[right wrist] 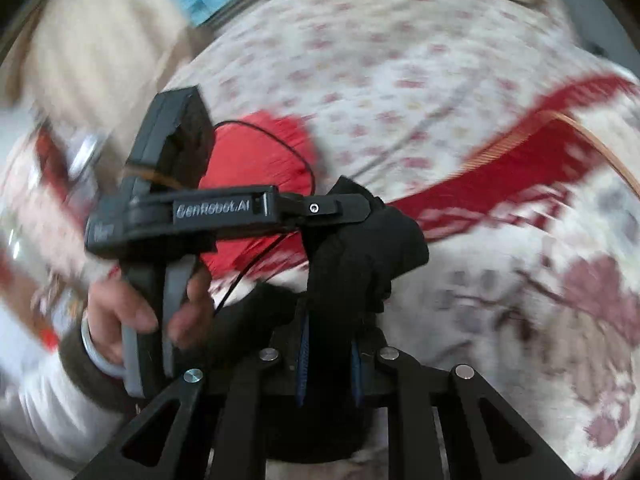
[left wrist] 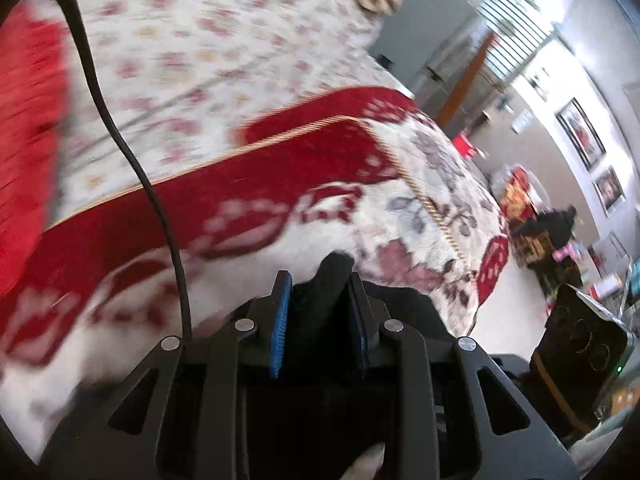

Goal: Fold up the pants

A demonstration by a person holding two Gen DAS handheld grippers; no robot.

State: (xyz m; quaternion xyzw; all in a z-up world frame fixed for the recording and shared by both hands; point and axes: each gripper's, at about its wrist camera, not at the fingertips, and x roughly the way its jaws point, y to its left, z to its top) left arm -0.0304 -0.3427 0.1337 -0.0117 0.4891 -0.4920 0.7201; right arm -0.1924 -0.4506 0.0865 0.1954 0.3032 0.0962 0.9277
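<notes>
From my left wrist camera, the left gripper [left wrist: 320, 300] sits low at the near edge, its blue-padded fingers [left wrist: 280, 320] drawn narrow on a bunched fold of the black fabric pants [left wrist: 334, 276]. The cloth pokes up between the pads and spills to the right over the gripper body. Beyond lies the red and cream floral blanket [left wrist: 280, 184] with its gold cord trim, and farther off the pale flowered bedsheet [left wrist: 224, 40]. A thin black cable [left wrist: 120, 140] curves down from the far left to the gripper. Everything here is motion-blurred.

From my right wrist camera, the right gripper [right wrist: 328, 344] likewise pinches the pants [right wrist: 360, 248] with its jaws close together; the dark fabric rises in a lump just beyond the fingers. The other black handheld gripper [right wrist: 224, 208] reaches in level from the left, its tip touching the same lump. The person's bare hand [right wrist: 136, 308] wraps around its upright grey handle, a pale bangle [right wrist: 96, 352] at the wrist.
</notes>
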